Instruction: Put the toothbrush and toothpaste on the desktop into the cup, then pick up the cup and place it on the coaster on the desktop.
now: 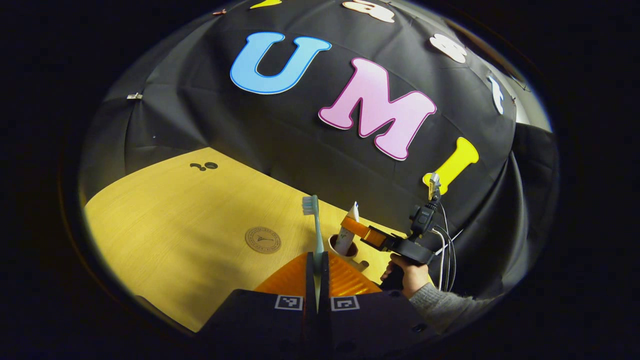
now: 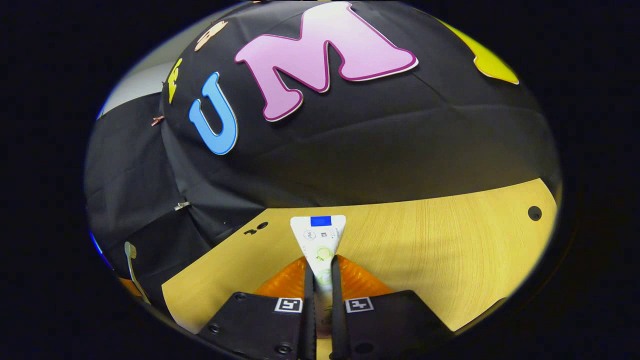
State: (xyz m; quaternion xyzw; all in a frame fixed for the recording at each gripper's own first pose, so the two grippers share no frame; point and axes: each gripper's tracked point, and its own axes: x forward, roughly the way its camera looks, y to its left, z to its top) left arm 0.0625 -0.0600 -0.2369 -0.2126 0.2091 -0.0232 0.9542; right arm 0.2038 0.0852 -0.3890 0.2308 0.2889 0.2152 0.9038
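The left hand-held gripper [image 1: 317, 265] was clamped on the toothbrush [image 1: 314, 225], held upright with its bristles up, above the worktop [image 1: 165, 225]. The right hand-held gripper [image 2: 323, 280] pinched the toothpaste [image 2: 320, 240], and in the left gripper view the tube's lower end sat in the mouth of the cup [image 1: 344, 248]. Loading the cup seemed underway (toothpaste first). Next, the toothbrush would need carrying over the rim. The coaster [image 1: 263, 240] lay near the cup.
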